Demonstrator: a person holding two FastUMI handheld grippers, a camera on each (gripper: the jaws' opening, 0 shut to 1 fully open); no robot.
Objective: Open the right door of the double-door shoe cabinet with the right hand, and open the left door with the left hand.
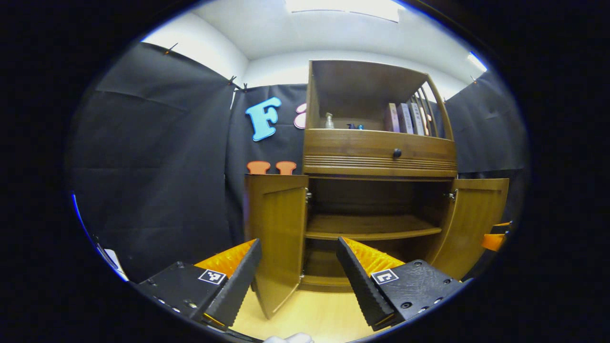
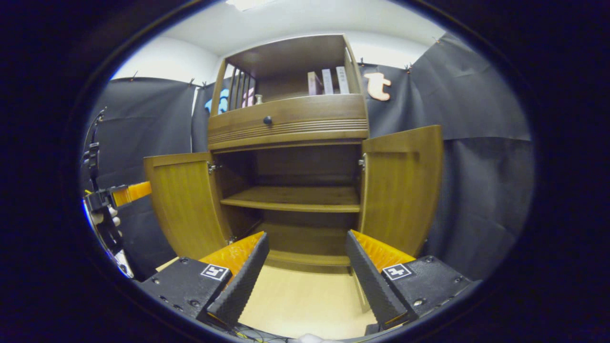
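The wooden shoe cabinet [image 1: 379, 152] stands ahead with both lower doors swung wide. Its left door [image 1: 279, 238] hangs just beyond my left gripper [image 1: 299, 271], which is open and holds nothing. The right door [image 1: 476, 224] stands out at the far side, with a bit of the other gripper [image 1: 495, 238] beside it. In the right gripper view the right door [image 2: 402, 186] is open past my right gripper [image 2: 307, 271], whose fingers are spread and touch nothing. The left door [image 2: 188, 205] is open too, and the left gripper [image 2: 124, 194] shows off to the left in a hand.
Inside is a bare middle shelf [image 2: 295, 197] and a bottom board. Above the doors runs a drawer with a dark knob [image 1: 396, 153]. The top compartment holds books [image 1: 405, 118] and a small bottle [image 1: 329, 121]. Black cloth walls flank the cabinet; light wooden floor [image 2: 305, 300] lies in front.
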